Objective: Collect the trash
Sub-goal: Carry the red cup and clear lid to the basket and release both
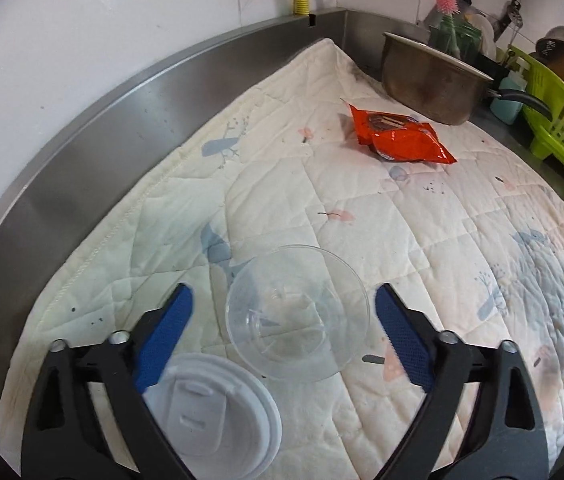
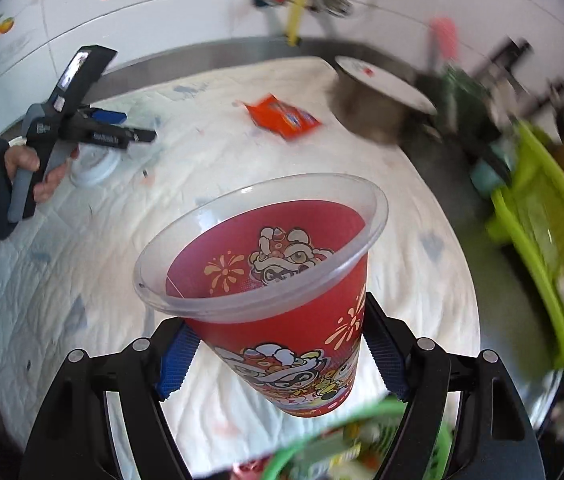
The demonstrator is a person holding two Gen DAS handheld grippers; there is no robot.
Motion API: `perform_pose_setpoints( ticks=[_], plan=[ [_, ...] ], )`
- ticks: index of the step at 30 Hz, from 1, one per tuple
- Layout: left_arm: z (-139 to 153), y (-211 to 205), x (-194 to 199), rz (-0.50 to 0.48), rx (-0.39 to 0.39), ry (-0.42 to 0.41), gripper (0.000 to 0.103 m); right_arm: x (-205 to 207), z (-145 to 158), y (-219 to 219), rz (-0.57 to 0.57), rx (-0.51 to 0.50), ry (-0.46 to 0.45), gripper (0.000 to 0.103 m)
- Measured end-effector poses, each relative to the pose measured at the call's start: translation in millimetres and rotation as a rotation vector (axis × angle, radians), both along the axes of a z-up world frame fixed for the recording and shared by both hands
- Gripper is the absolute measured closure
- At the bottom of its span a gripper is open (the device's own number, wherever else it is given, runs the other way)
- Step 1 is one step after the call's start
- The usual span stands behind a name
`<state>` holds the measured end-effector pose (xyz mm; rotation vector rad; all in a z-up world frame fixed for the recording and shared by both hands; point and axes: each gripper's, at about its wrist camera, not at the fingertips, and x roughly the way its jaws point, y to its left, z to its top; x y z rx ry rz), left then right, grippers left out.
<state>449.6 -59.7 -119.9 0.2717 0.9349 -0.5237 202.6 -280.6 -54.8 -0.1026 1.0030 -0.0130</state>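
A clear plastic dome lid [image 1: 298, 312] lies on the quilted cloth [image 1: 322, 208] between the fingers of my open left gripper [image 1: 284, 300], which does not touch it. A white flat cup lid [image 1: 214, 408] lies just below the left finger. An orange snack wrapper [image 1: 398, 136] lies further back, also in the right wrist view [image 2: 282, 118]. My right gripper [image 2: 278, 344] is shut on a red plastic cup [image 2: 282, 300] with lion-dance print, held tilted above the cloth. The left gripper [image 2: 94, 128] shows far left in the right wrist view.
A steel pot [image 1: 430, 84] stands at the back right. A green dish rack [image 1: 562, 128] is on the right. A steel backsplash [image 1: 122, 120] borders the cloth. A green basket [image 2: 346, 448] with trash sits under the held cup.
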Motion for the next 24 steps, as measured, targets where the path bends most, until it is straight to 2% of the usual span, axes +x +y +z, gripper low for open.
perform_pose_setpoints(
  ticks=[2, 5, 9, 13, 16, 24],
  plan=[
    [-2, -1, 0, -0.015, -0.004, 0.008, 0.025, -21, -5, -7, -0.051, 0.016, 0.018, 0.03],
    [-5, -4, 0, -0.035, -0.009, 0.025, 0.041, -43, -10, -16, -0.122, 0.037, 0.031, 0.03],
    [-1, -5, -7, -0.04, -0.025, 0.006, 0.043, -69, -12, -29, -0.211, 0.062, 0.03, 0.03],
    [17, -6, -27, -0.048, -0.055, -0.025, 0.044, -96, -20, -43, -0.298, 0.065, 0.041, 0.03],
    [35, -13, -51, -0.076, -0.073, -0.055, 0.044, -115, -27, -57, -0.365, 0.076, 0.05, 0.03],
    [62, -46, -126, -0.182, -0.121, -0.073, 0.044, -161, -59, -104, -0.528, 0.086, 0.104, 0.03]
  ],
)
